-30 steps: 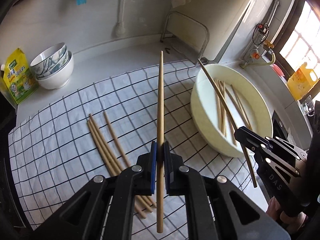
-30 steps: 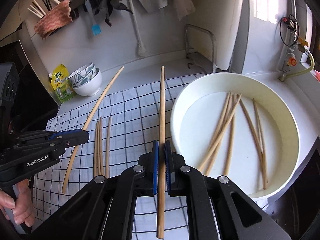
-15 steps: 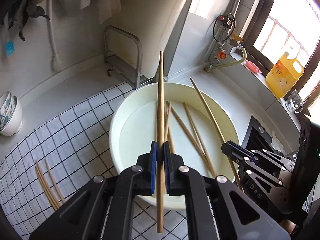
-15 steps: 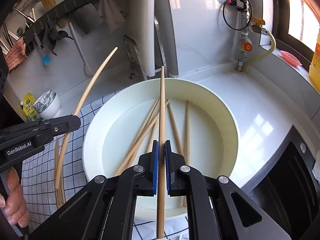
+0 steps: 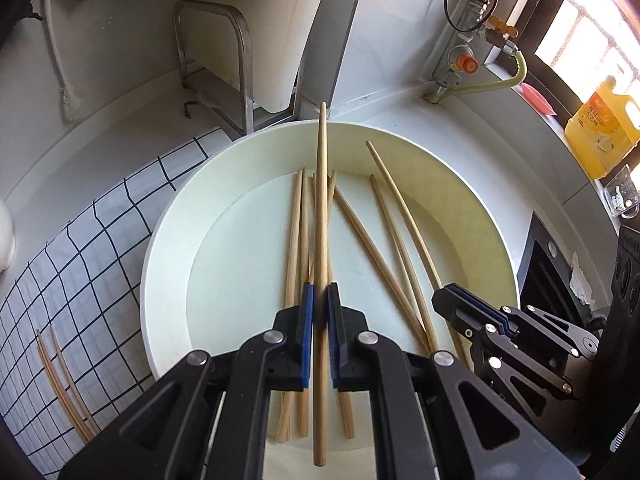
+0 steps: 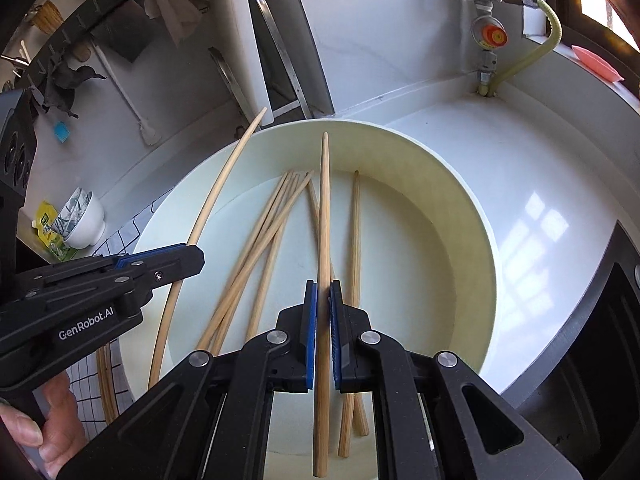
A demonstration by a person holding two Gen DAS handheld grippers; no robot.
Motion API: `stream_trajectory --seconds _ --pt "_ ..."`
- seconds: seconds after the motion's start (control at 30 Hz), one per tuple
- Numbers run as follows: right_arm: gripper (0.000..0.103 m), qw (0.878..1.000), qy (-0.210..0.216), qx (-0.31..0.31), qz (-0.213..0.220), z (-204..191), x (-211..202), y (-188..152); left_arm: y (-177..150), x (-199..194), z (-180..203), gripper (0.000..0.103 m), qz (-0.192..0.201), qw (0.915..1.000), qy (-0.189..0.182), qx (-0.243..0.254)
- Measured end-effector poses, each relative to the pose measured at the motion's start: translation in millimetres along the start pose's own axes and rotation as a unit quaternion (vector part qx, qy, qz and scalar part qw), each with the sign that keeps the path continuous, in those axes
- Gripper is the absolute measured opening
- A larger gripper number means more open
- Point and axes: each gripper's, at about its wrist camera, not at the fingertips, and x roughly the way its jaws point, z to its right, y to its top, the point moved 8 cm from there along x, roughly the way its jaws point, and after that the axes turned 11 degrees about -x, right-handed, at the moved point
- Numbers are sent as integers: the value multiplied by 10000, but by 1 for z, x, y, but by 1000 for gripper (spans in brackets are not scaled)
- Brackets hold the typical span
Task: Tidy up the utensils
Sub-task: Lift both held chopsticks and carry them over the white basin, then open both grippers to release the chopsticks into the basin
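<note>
Both grippers have swung off the checked cloth and now sit over the round cream plastic basin [image 5: 168, 240]; a second ago the left view was mostly cloth.

Left gripper [image 5: 319, 304]: blue pads pressed together on one long bamboo chopstick [image 5: 321, 200], tip reaching past the basin's far rim. Right gripper [image 6: 323, 300]: same, pinching its own bamboo chopstick [image 6: 325, 208] above the basin floor. Each gripper shows in the other's view, stick still clamped.

Loose bamboo chopsticks [image 5: 380, 248] lie scattered on the basin floor, some bunched, some crossing. Two more thin chopsticks [image 5: 60, 380] lie on the white black-grid cloth [image 5: 80, 248] left of the basin.

Writing: "GenRobot.AI" on the left gripper's body in the right view. Yellow oil jug [image 5: 600, 128] has a label, unreadable.

Room: white countertop [image 6: 540, 184], gas valve with an orange knob [image 6: 493, 36] and a yellow hose, metal rack against the wall, stacked patterned bowls [image 6: 82, 216] beside a yellow-green packet.
</note>
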Motion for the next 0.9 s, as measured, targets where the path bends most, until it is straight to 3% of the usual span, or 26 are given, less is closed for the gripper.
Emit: stream_trajectory --seconds 0.27,0.33,0.4,0.47,0.57,0.67,0.8,0.9 --pt "6 9999 -13 -14 -163 7 16 -3 0 21 -6 9 -188 9996 151 -127" --pt "7 9998 -63 36 -168 11 16 -3 1 21 -9 15 -160 9995 196 -198" --pt "9 9998 -74 103 -131 15 14 -3 2 19 -12 31 -92 9994 236 -241" --pt "25 9998 -99 148 -102 16 12 -3 4 15 -14 35 -39 9993 289 -252" --pt "28 9998 -116 145 -33 16 6 -1 5 9 -18 36 19 9991 325 -259" --pt "42 9998 -143 115 2 15 0 -1 5 0 -22 46 103 9988 370 -294" --pt "47 9998 -170 21 72 10 -10 -1 5 -15 -29 62 252 9981 432 -356" --pt "53 9998 -151 -18 115 4 -17 -1 3 -26 -35 64 321 9977 440 -400"
